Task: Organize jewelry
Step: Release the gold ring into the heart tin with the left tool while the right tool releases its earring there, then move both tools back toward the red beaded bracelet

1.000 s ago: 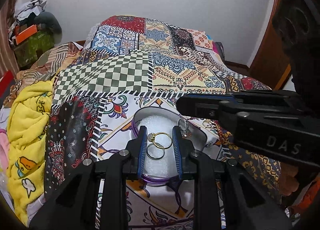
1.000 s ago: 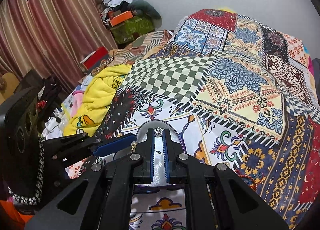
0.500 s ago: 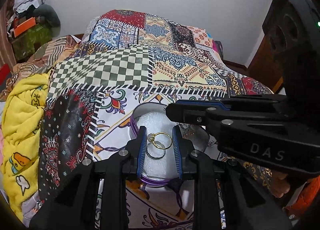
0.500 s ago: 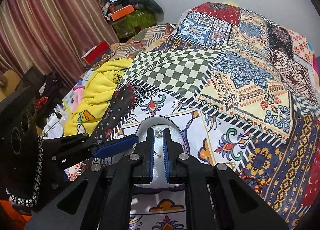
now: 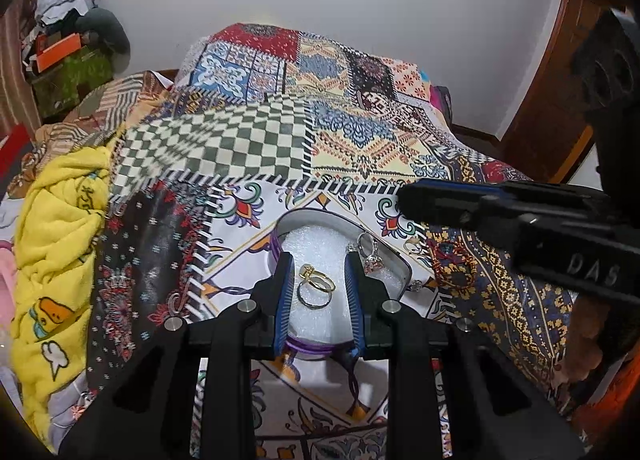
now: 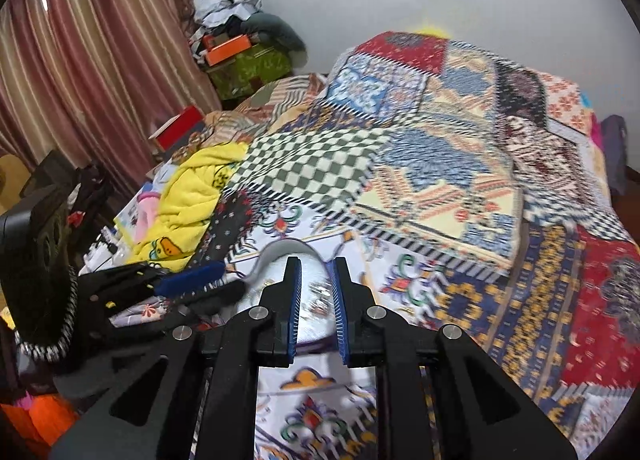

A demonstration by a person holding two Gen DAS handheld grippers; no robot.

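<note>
A small tin box point(image 5: 384, 250) with a purple rim and white foam lining sits on the patchwork quilt. On the foam lie a gold ring point(image 5: 317, 275) and a silver ring point(image 5: 315, 297), both loose between the fingers of my left gripper point(image 5: 316, 262), which hovers open over the box. A stone-set ring point(image 5: 370, 253) rests at the box's right side. My right gripper point(image 6: 316, 274) is drawn back from the box point(image 6: 280, 249), its jaws opening with nothing held between them. In the left wrist view its tip point(image 5: 406, 198) hangs at the right.
Loose on the quilt right of the box are a small ring point(image 5: 414, 285) and a red bead bracelet point(image 5: 452, 269). A yellow blanket point(image 5: 60, 228) is bunched at the left. A red box point(image 6: 180, 126) and clutter lie by the curtain.
The right gripper has pulled back from over the box, rising, and its jaws have parted. The stone-set ring now lies uncovered in the box. The left gripper has stayed put.
</note>
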